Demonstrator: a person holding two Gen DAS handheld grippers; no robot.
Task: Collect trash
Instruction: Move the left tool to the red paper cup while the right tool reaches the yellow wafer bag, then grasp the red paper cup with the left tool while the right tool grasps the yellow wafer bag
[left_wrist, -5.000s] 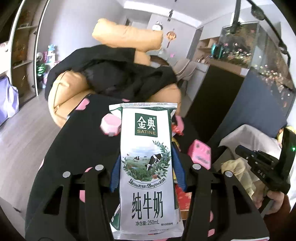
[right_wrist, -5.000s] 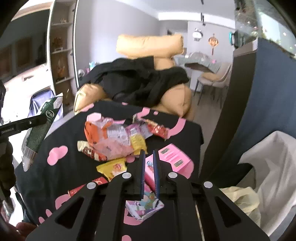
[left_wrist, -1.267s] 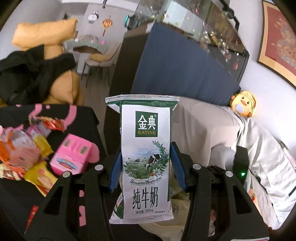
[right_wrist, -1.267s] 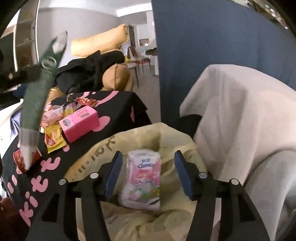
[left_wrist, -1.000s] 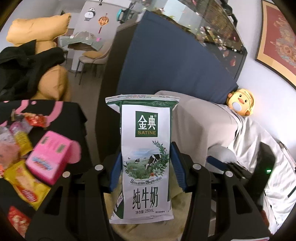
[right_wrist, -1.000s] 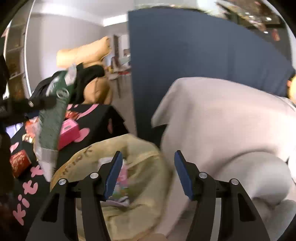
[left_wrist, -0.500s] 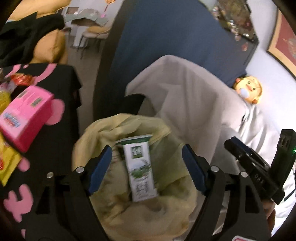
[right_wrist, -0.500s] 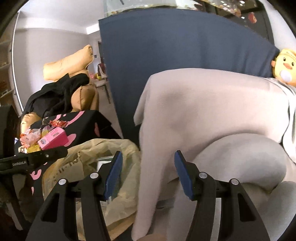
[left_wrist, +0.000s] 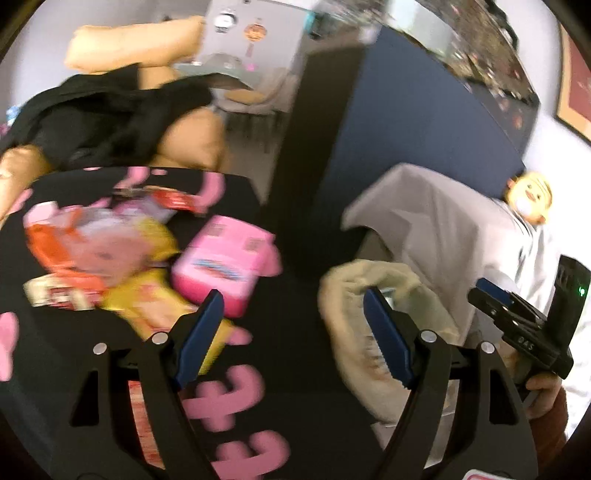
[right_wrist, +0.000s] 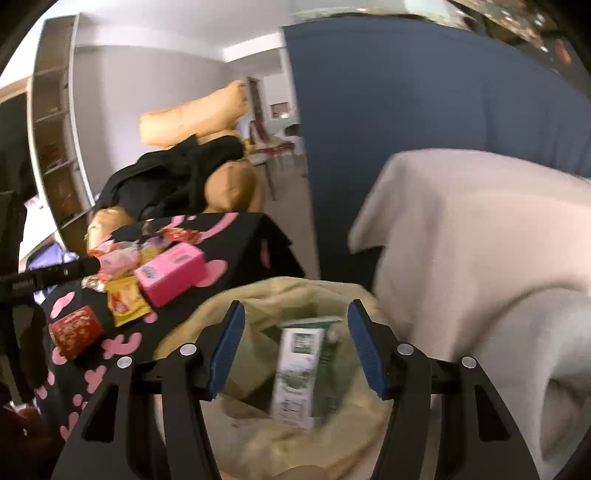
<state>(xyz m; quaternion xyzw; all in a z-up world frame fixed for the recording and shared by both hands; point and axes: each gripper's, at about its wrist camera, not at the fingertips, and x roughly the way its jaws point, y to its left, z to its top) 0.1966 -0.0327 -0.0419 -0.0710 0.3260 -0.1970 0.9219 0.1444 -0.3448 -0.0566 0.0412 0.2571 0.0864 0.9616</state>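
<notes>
Milk carton (right_wrist: 301, 373) dropped in bag (right_wrist: 258, 295), left gripper (left_wrist: 293, 332) empty

Both tongs are built the same: matte black plastic frames with triangular cut-outs, round silver screw heads at the joints, and long blue ribbed pads lining the inner faces of the fingers. The left tongs (left_wrist: 293, 336) and the right tongs (right_wrist: 295, 347) match in every part. Seen from the left one, the right unit's black body carries pale lettering and a small green light, and the hand (left_wrist: 543, 391) gripping it wears a dark red sleeve.
</notes>
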